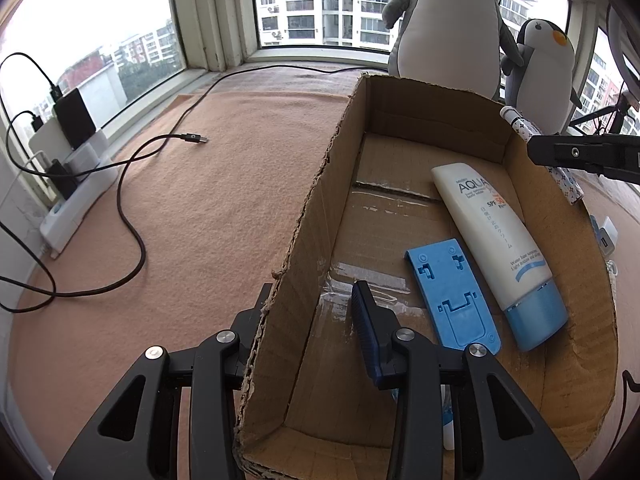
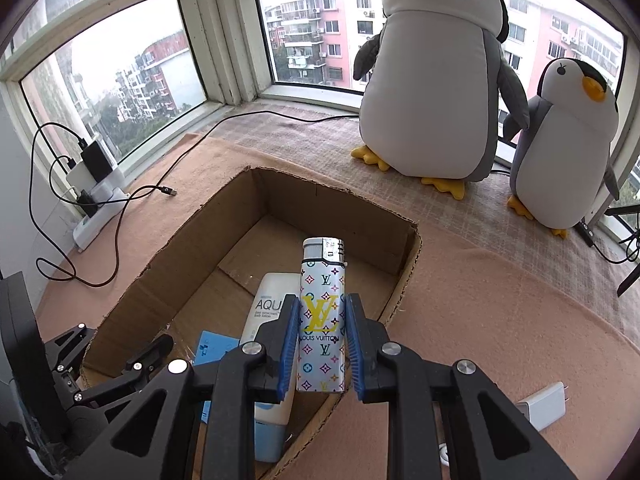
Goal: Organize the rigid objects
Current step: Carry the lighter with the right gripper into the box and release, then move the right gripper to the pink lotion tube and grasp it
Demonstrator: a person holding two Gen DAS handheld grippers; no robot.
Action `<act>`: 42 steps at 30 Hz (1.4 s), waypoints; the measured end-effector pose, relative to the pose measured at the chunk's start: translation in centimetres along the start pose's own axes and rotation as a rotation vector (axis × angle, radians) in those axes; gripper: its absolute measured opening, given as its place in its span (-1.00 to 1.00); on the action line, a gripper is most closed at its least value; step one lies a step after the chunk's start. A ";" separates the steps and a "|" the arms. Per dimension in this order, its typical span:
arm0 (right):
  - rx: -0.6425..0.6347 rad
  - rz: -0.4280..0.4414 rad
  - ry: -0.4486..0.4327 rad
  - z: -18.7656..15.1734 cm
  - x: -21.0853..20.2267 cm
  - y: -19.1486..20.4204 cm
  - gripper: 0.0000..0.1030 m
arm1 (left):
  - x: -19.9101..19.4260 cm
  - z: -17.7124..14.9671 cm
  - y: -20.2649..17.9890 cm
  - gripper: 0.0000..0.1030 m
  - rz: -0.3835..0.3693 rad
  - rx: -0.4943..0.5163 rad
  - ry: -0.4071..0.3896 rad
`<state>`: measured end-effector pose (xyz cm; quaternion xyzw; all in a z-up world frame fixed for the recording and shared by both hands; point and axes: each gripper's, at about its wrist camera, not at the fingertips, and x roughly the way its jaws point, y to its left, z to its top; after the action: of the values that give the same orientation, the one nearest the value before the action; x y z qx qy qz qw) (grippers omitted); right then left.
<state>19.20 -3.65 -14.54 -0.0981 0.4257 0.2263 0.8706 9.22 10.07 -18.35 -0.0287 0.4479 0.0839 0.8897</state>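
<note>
While the left gripper (image 1: 316, 320) clamps the cardboard box (image 2: 168, 272) wall, the right gripper (image 2: 322, 340) (nearer) grips a patterned lighter (image 2: 322, 312), long axis forward, over the box's right side.

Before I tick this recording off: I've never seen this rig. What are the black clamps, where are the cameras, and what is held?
The clamps are two hand-held grippers, each with a wide-angle camera looking along its fingers. In the left view, the left gripper is shut on the near wall of a cardboard box, steadying it. In the right view, the right gripper is shut on a patterned lighter above the box. Inside lie a sunscreen tube and a blue plastic stand. Outside, on the blanket, are a white charger, cables and two penguin toys.
</note>
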 end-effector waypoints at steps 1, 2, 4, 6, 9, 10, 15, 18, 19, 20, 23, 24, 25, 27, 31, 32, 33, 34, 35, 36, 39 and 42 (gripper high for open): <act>-0.003 0.003 0.001 0.0 0.0 0.1 -0.60 | 0.0 0.0 0.0 -0.28 0.000 0.000 0.000; -0.005 0.001 0.001 0.0 0.0 0.1 -0.59 | 0.0 0.0 0.0 -0.28 0.000 0.000 0.000; -0.004 -0.012 -0.012 0.1 -0.1 0.1 -0.56 | 0.0 0.0 0.0 -0.28 0.000 0.000 0.000; 0.005 -0.004 -0.015 0.1 -0.2 0.0 -0.34 | 0.0 0.0 -0.1 -0.28 0.000 0.001 0.000; 0.016 0.002 -0.026 0.2 -0.6 -0.2 -0.19 | 0.1 0.1 -0.1 -0.28 0.000 0.000 -0.001; 0.017 0.006 -0.023 0.2 -0.6 -0.2 -0.19 | 0.1 0.1 -0.1 -0.28 0.000 0.001 -0.001; 0.018 0.004 -0.020 0.1 -0.9 -0.3 -0.19 | 0.1 0.1 -0.1 -0.28 0.000 0.001 -0.001; 0.017 0.003 -0.019 -0.1 -1.3 -0.4 -0.19 | 0.1 0.1 -0.1 -0.28 0.000 0.000 -0.001; 0.017 0.004 -0.020 -0.1 -1.6 -0.6 -0.19 | 0.1 0.1 0.0 -0.28 0.000 0.000 -0.001; 0.019 0.004 -0.022 -0.2 -1.8 -0.7 -0.19 | 0.1 0.1 0.0 -0.28 0.000 0.001 -0.001; 0.026 0.005 -0.029 -0.5 -2.9 -1.3 -0.19 | 0.1 0.1 -0.1 -0.28 0.000 0.002 -0.001; 0.029 0.003 -0.031 -0.7 -3.4 -1.6 -0.19 | 0.1 0.1 -0.1 -0.28 0.000 0.001 -0.001; 0.032 0.000 -0.032 -0.9 -3.8 -2.0 -0.19 | 0.1 0.1 -0.1 -0.28 -0.001 0.001 -0.001; 0.044 -0.007 -0.034 -1.4 -4.7 -3.0 -0.19 | 0.1 0.1 -0.1 -0.28 0.000 0.001 -0.001; 0.088 -0.017 -0.034 -2.7 -6.4 -5.5 -0.19 | 0.1 0.1 -0.1 -0.28 0.000 0.001 -0.001; 0.101 -0.020 -0.032 -3.1 -6.8 -6.1 -0.19 | 0.1 0.1 -0.1 -0.28 0.000 0.001 -0.001; 0.112 -0.025 -0.029 -3.5 -7.1 -6.7 -0.19 | 0.1 0.1 -0.1 -0.28 0.000 0.001 -0.001; 0.122 -0.032 -0.027 -3.9 -7.4 -7.2 -0.19 | 0.1 0.1 -0.1 -0.28 0.000 0.002 -0.001; 0.131 -0.040 -0.024 -4.4 -7.6 -7.7 -0.19 | 0.1 0.1 -0.1 -0.28 0.000 0.002 -0.001; 0.140 -0.046 -0.020 -4.8 -7.8 -8.2 -0.19 | 0.1 0.1 -0.1 -0.28 0.000 0.002 -0.001; 0.174 -0.062 -0.004 -6.3 -8.2 -9.6 -0.19 | 0.1 0.1 0.0 -0.28 0.001 0.004 -0.001; 0.224 -0.071 0.020 -8.0 -8.3 -10.7 -0.19 | 0.1 0.1 0.0 -0.28 0.001 0.004 -0.001</act>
<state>14.26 -18.56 -13.19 -0.0173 0.4533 0.1453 0.8792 9.40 10.09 -18.37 -0.0267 0.4477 0.0835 0.8899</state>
